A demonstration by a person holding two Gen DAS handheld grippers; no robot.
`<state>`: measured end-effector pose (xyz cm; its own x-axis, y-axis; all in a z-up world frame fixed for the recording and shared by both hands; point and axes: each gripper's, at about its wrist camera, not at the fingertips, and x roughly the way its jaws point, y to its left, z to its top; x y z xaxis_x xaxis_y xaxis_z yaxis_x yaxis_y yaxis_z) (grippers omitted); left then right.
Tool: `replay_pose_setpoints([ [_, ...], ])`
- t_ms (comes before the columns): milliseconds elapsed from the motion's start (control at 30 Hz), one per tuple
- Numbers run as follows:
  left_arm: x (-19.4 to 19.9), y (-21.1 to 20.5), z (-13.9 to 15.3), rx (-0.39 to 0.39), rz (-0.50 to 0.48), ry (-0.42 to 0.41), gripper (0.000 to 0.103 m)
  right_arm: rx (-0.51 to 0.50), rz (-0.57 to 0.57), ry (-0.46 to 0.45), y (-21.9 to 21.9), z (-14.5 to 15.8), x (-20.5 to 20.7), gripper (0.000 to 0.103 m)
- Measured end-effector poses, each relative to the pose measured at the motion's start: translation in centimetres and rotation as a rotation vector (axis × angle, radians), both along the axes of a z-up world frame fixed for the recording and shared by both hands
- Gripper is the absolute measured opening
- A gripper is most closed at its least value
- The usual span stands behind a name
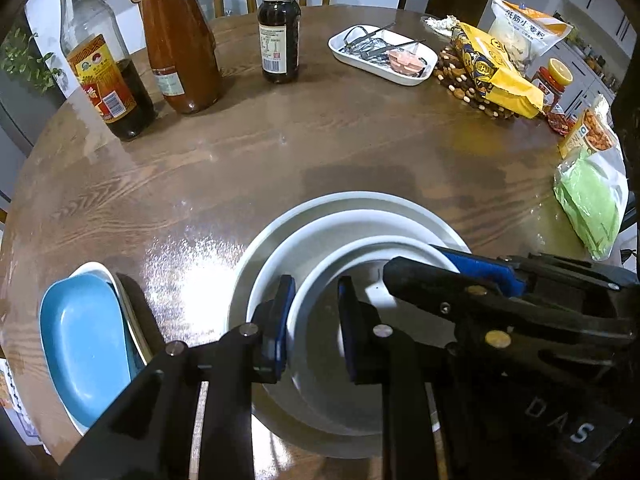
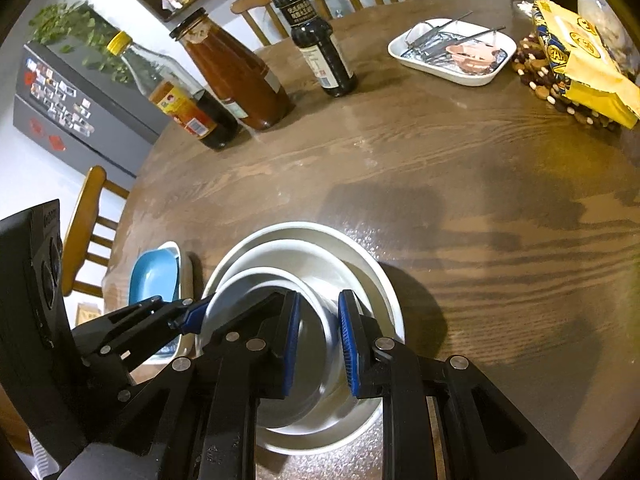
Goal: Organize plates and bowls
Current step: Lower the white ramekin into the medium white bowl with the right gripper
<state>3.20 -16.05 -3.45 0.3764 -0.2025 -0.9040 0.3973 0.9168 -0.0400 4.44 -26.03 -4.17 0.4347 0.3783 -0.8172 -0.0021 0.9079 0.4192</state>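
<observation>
Three white dishes sit nested on the wooden table: a large plate [image 1: 360, 202] [image 2: 372, 256], a middle bowl [image 1: 320, 236] [image 2: 332, 260], and a small bowl [image 1: 316, 304] [image 2: 256, 284] innermost, tilted. My left gripper [image 1: 314, 324] is open, its fingers straddling the small bowl's left rim. My right gripper [image 2: 318, 344] is open, its fingers straddling the small bowl's right rim. It shows in the left wrist view [image 1: 472, 276]. A blue dish [image 1: 84, 344] [image 2: 154, 276] lies in a white dish [image 1: 128, 304] [image 2: 185, 272] to the left.
Three sauce bottles [image 1: 176, 40] [image 2: 236, 76] stand at the far left. A white tray [image 1: 384, 54] [image 2: 452, 52] with utensils is at the back. Snack bags [image 1: 496, 72] [image 2: 580, 60] and a green packet [image 1: 596, 204] are on the right. Chairs surround the table.
</observation>
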Motion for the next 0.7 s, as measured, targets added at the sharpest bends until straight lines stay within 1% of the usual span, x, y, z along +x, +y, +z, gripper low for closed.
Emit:
replay_pose_setpoints([
  [700, 0.23, -0.42, 0.03, 0.001, -0.005, -0.004, 0.019, -0.001, -0.012, -0.005, -0.4, 0.04, 0.23, 0.022],
])
